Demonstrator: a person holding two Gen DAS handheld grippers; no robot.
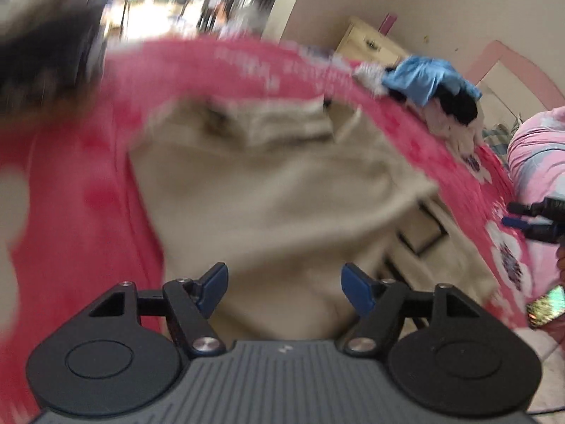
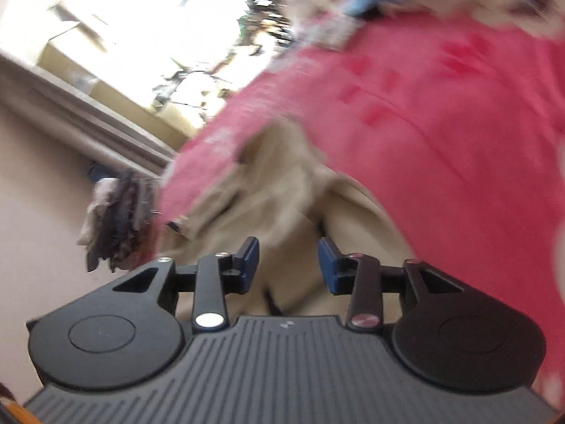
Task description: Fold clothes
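I see a red floral bedspread point(image 1: 88, 176) covering the bed, with the beige garment point(image 1: 265, 194) lying crumpled on it, blurred. My left gripper point(image 1: 284, 282) and right gripper point(image 2: 287, 265) both hover over that garment, jaws apart, holding nothing
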